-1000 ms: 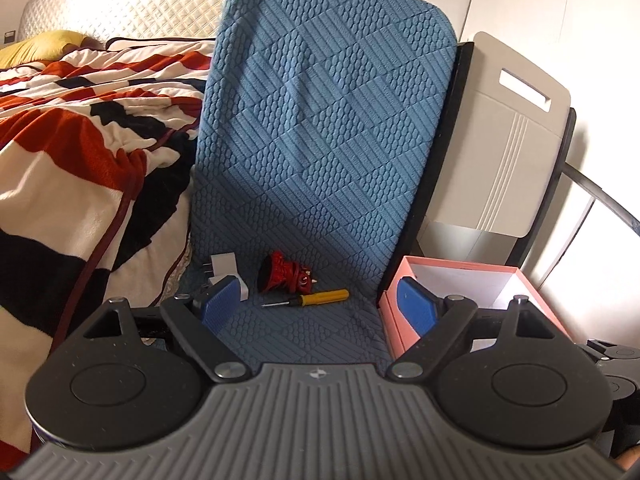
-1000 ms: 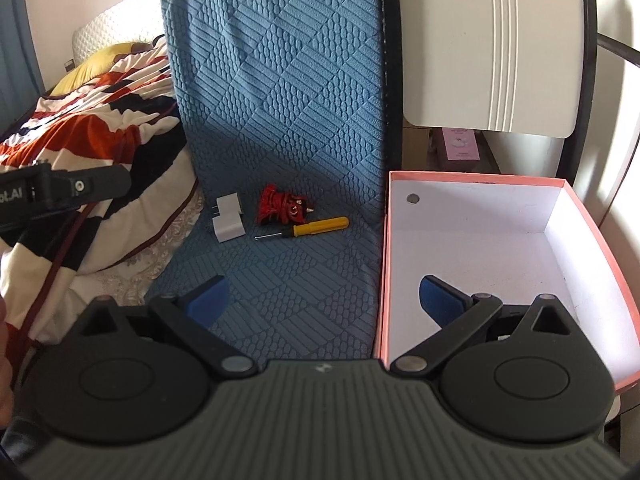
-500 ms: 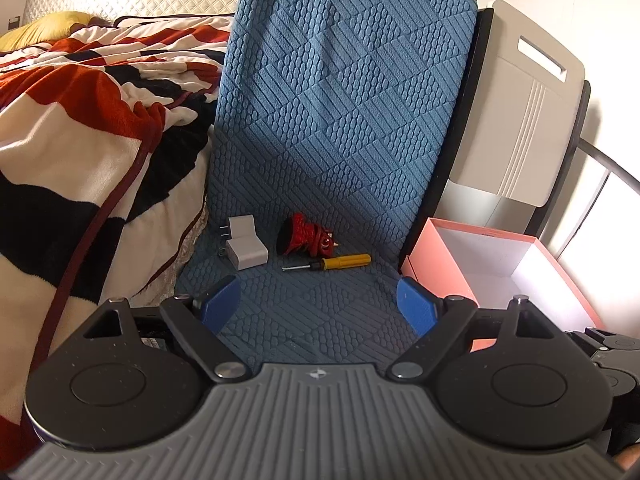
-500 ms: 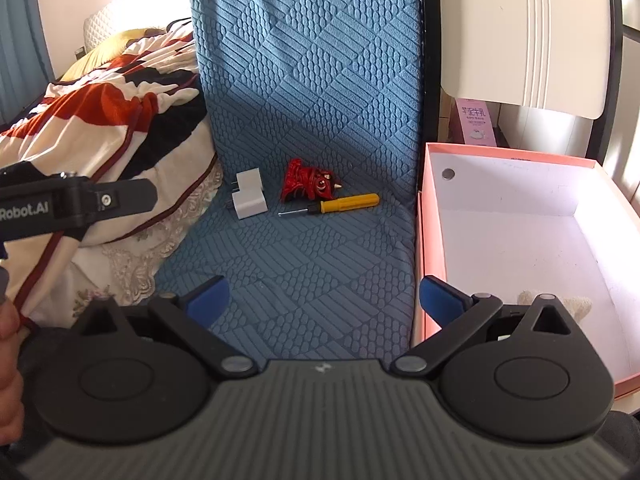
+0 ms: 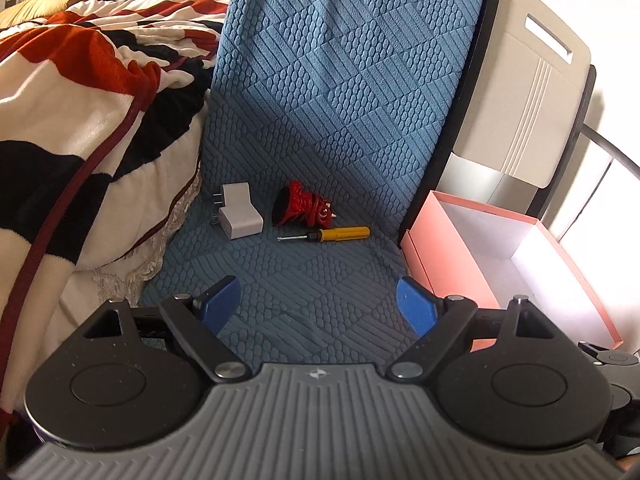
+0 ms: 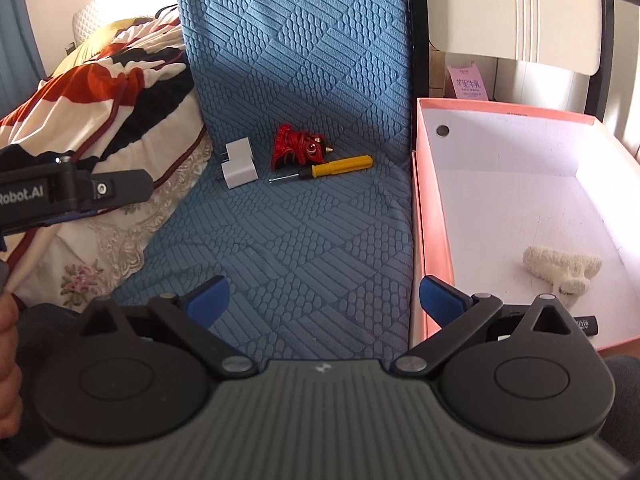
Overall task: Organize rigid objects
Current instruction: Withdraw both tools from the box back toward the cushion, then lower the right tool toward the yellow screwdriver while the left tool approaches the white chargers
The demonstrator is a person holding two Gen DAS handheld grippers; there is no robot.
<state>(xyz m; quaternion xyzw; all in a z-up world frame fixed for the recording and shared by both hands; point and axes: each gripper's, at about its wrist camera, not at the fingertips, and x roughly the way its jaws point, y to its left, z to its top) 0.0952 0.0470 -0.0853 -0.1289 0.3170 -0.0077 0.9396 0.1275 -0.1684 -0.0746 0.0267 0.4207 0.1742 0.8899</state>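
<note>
The yellow-handled screwdriver (image 5: 328, 234) lies flat on the blue textured mat (image 5: 320, 160), just in front of the red figurine (image 5: 302, 209) and well to the left of the pink box (image 5: 452, 276), with the two white chargers (image 5: 237, 216) farther from the box again, beside the striped blanket (image 5: 80, 120). Against the views of a second ago, the three kinds of things on the mat sit lower and closer in the left view, and the right view now takes in the near floor of the pink box (image 6: 432, 220), where a fluffy cream item (image 6: 560, 266) and a dark thing at the near edge show. Nothing on the mat has shifted; only the cameras have, which suggests the sorting of these pieces has not begun and an approach is being lined up. The screwdriver's long axis runs across the mat, roughly parallel to its near edge: the handle points toward the box, the metal tip toward the chargers. The left gripper (image 5: 320, 308) and right gripper (image 6: 322, 300) both stand spread wide and empty, blue pads apart, short of the screwdriver.
</note>
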